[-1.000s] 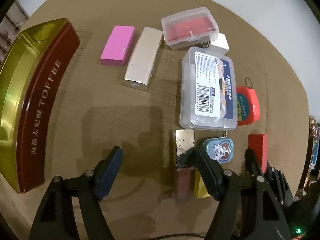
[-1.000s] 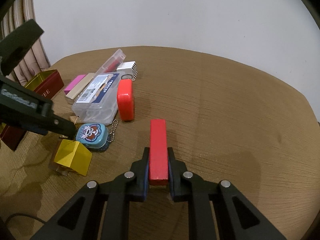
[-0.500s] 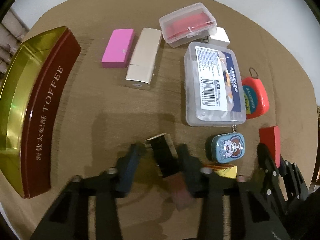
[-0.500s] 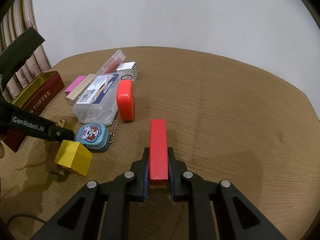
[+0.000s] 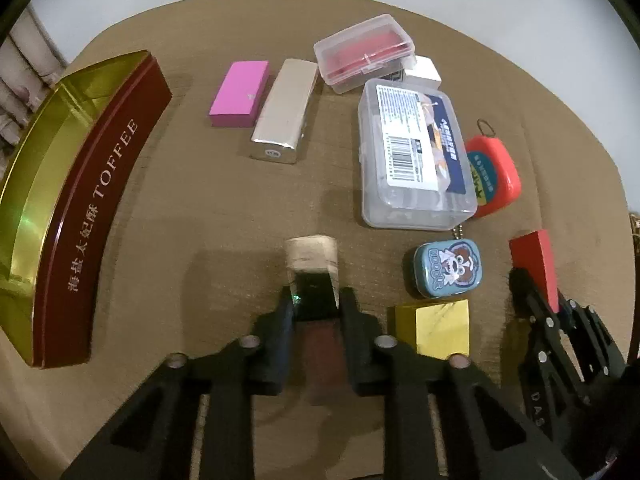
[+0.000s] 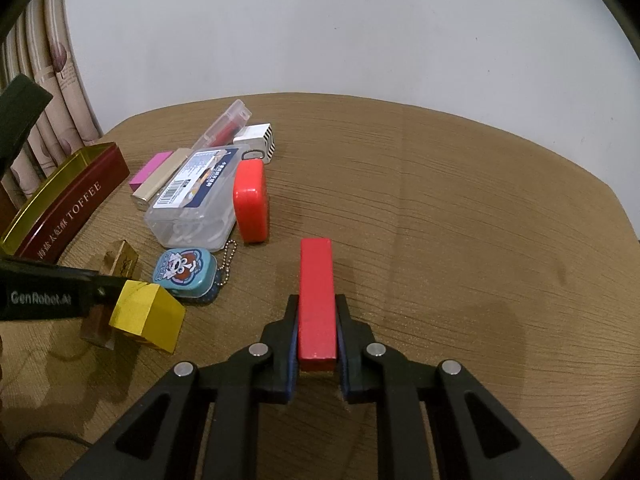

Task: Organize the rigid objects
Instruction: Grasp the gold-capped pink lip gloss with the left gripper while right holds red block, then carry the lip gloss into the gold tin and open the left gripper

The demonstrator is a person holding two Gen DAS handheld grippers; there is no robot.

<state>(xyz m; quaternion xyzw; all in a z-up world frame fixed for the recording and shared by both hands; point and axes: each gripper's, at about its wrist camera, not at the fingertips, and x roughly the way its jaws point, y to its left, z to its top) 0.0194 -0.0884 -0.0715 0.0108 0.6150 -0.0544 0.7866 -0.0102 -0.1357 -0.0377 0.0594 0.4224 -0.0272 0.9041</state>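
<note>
My left gripper (image 5: 314, 306) is shut on a small gold-and-brown mirrored block (image 5: 312, 264), held over the brown table; the block also shows in the right wrist view (image 6: 120, 260). My right gripper (image 6: 317, 320) is shut on a long red block (image 6: 317, 300), also seen at the right edge of the left wrist view (image 5: 534, 264). A yellow block (image 5: 436, 332) lies just right of my left gripper. A blue cartoon tin (image 5: 450, 266) with a bead chain sits beyond it.
A clear labelled plastic case (image 5: 414, 156), red tape measure (image 5: 494, 176), clear box with red contents (image 5: 362, 52), white striped box (image 5: 422, 70), gold bar box (image 5: 286, 118) and pink block (image 5: 239, 94) lie at the back. An open red TOFFEE tin (image 5: 92, 208) stands left.
My left gripper has moved left onto the mirrored block and closed on it, from wide open a second ago. The right gripper holds the red block still.
</note>
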